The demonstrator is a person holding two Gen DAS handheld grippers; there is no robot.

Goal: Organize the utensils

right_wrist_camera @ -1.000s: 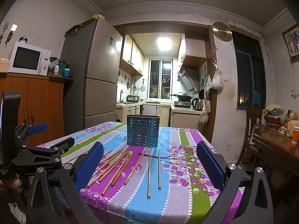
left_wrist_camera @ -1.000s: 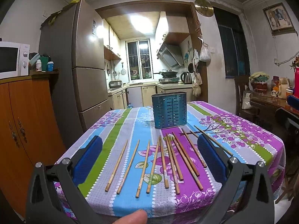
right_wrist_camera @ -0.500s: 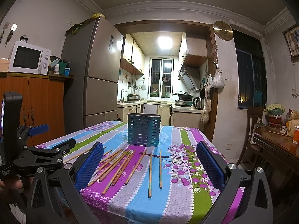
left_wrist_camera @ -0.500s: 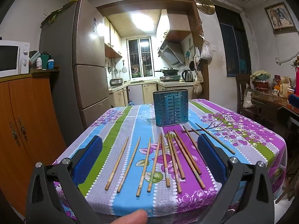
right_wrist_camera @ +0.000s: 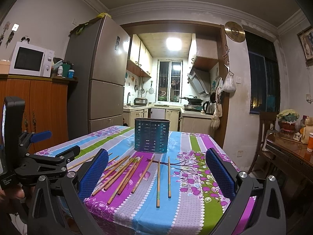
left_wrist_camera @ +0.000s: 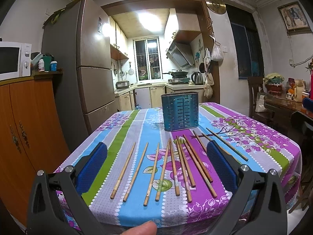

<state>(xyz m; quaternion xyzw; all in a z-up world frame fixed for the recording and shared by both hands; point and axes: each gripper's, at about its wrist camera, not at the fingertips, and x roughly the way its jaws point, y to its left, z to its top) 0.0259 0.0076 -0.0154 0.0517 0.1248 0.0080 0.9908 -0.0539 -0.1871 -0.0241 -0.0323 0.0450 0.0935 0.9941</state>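
Observation:
Several wooden chopsticks [left_wrist_camera: 172, 166] lie side by side on a table with a striped flowered cloth [left_wrist_camera: 254, 141], also in the right wrist view [right_wrist_camera: 125, 174]. A blue slotted metal utensil holder [left_wrist_camera: 180, 113] stands upright behind them, empty as far as I can see; it also shows in the right wrist view [right_wrist_camera: 151, 138]. My left gripper [left_wrist_camera: 156, 168] is open and empty, hovering above the near ends of the chopsticks. My right gripper [right_wrist_camera: 156, 174] is open and empty, near the table's front edge. The left gripper's body [right_wrist_camera: 39, 160] shows at the left of the right wrist view.
An orange wooden cabinet [left_wrist_camera: 25, 121] with a microwave [left_wrist_camera: 11, 60] stands left of the table, with a tall fridge [left_wrist_camera: 92, 82] behind. A dark wooden side table [right_wrist_camera: 289, 156] with jars and a chair [left_wrist_camera: 258, 98] stand to the right. The kitchen lies beyond.
Both grippers have risen and tilted slightly; the chopsticks and the holder sit a little lower in both views. Nothing on the table has moved.

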